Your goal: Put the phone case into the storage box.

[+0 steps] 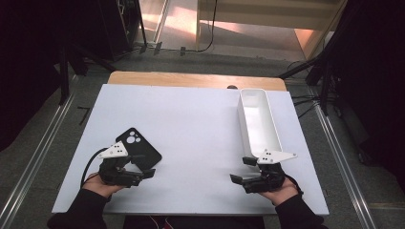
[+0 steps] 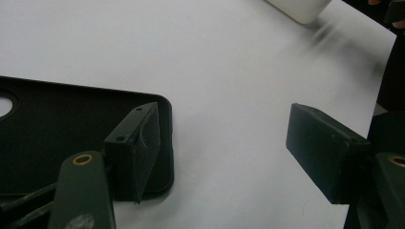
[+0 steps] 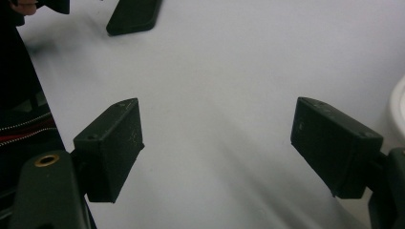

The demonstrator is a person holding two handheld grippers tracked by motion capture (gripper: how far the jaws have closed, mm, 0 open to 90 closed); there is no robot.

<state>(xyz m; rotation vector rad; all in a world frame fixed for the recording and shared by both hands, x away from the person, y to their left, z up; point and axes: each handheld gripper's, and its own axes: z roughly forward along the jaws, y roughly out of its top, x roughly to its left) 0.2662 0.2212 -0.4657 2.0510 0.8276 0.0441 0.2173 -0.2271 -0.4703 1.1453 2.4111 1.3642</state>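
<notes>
From above, the left hand-held gripper [image 1: 143, 164] is hovering low over the white tabletop [image 1: 191, 129], its jaws spread and pointing toward the middle, with the black phone case [image 1: 139, 148] lying flat just beyond and partly under its grey plate. The left gripper view is giving what the high view is not: one jaw is sitting over the rounded corner of the phone case [image 2: 57, 129], the other is standing well off over bare tabletop [image 2: 229, 71], and nothing is being pinched between them. The right hand-held gripper [image 1: 241, 169] is resting near the front edge in the person's right hand [image 1: 279, 191], jaws likewise spread wide, with the long white bin [image 1: 274, 124] just beside and ahead of it. The right gripper view is showing bare white surface between its jaws, a sliver of the bin's rim [image 3: 397, 107] at one side, and far ahead the end of the phone case [image 3: 133, 16].
</notes>
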